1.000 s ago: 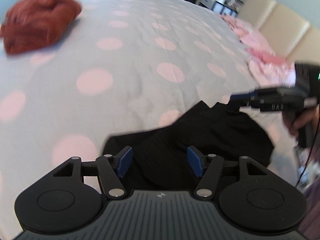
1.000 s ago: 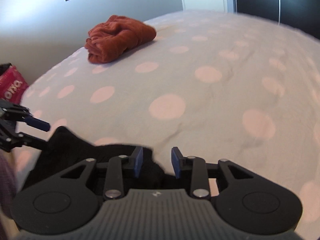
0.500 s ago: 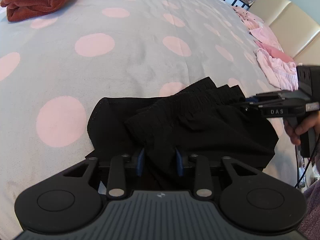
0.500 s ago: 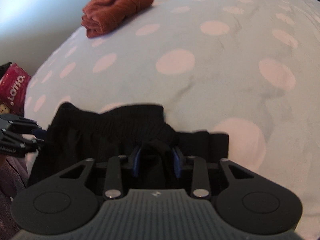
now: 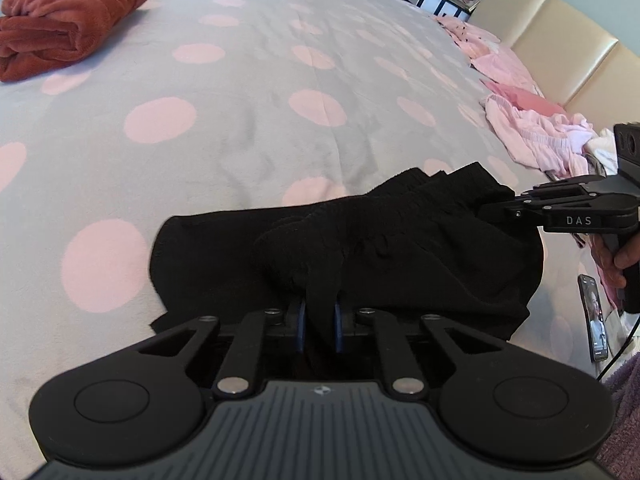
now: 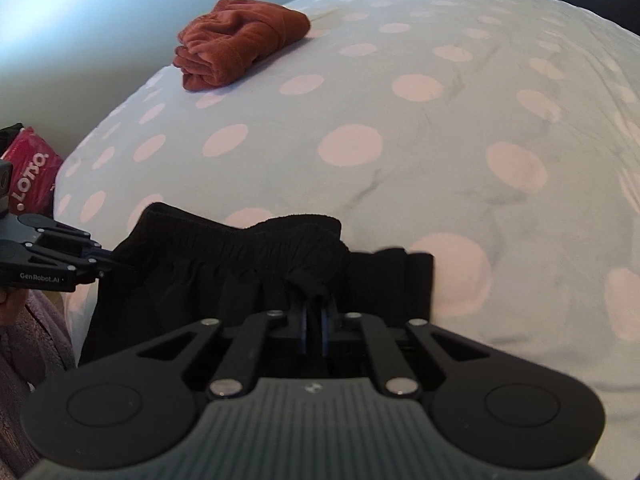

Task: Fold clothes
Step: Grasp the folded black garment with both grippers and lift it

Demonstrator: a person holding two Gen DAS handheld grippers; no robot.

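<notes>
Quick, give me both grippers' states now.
Left gripper: closing on the black shorts, fabric pinched.
Right gripper: closing on the same shorts, fabric pinched.

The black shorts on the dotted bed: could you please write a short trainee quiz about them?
1. True or false: both tongs have cloth of the black shorts between their pads.
2. Which folded item lies farther up the bed? A. rust-red garment B. blue towel
3. What lies by the headboard?

Key: 1 true, left tongs and right tongs, jaws closing. 2 A. 3 pink clothes.
</notes>
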